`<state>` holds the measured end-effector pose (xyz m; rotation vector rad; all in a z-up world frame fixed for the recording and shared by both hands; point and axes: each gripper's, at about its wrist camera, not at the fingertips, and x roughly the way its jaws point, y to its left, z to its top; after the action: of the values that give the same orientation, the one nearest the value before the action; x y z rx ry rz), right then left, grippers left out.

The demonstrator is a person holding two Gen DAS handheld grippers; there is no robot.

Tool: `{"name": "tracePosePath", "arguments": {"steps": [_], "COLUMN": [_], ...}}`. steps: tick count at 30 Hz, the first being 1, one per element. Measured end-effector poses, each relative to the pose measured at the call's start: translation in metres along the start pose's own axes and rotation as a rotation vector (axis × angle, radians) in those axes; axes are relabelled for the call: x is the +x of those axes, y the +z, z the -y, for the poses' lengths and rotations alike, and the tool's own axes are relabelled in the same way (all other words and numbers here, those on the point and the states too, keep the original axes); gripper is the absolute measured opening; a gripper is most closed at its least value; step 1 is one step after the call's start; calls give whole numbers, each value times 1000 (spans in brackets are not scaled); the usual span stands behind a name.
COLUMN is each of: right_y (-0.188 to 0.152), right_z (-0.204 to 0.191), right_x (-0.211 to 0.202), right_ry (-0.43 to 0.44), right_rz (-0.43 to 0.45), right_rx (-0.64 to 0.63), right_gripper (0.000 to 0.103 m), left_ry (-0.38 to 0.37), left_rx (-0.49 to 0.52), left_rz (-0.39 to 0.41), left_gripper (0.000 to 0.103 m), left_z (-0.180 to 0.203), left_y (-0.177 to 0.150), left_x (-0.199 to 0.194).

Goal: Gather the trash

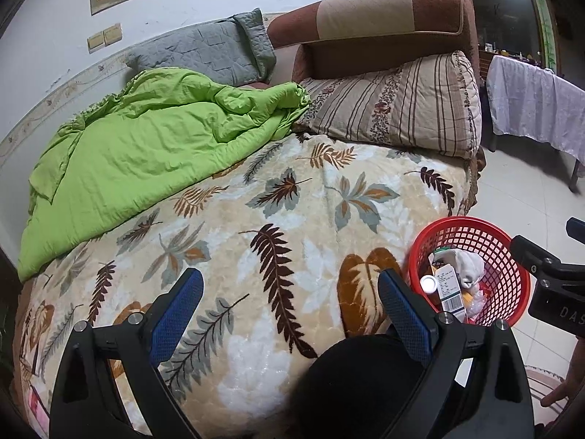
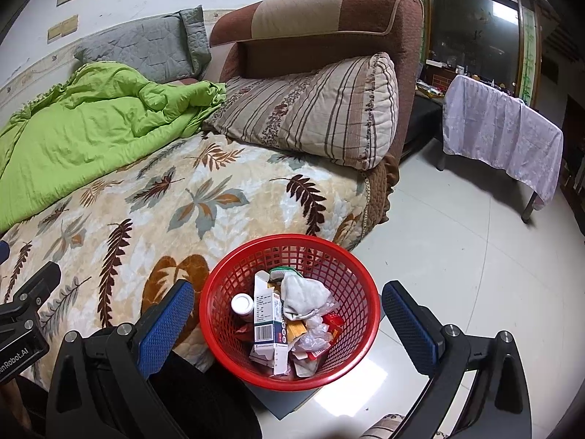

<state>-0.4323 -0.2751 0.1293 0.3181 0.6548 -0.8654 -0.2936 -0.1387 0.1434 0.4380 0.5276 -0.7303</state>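
The red basket point(image 2: 289, 311) sits on the floor, right beside the bed point(image 2: 175, 197). Inside it lie a white box point(image 2: 268, 325), a small bottle with a white cap point(image 2: 242, 304), a gray sock point(image 2: 303, 296) and crinkly wrappers (all piled together). The right tongs point(image 2: 289, 314) hang above the basket, spread wide, holding nothing. The left tongs point(image 1: 290, 305) are spread wide too, over the bed next to the basket.
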Motion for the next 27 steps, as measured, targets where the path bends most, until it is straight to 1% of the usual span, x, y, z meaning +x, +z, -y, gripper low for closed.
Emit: {"name": "tracePosePath", "arguments": {"steps": [27], "right_y": [-5], "right_z": [0], "right_x": [4], "right_ry": [4], "right_rz": [-15], "right_rx": [7], "right_gripper": [103], "left_ry": [-2], "left_rx": [-3], "left_rz": [1], "left_gripper": [96], "left_z": [0], "left_y": [0], "left_x": [0]}}
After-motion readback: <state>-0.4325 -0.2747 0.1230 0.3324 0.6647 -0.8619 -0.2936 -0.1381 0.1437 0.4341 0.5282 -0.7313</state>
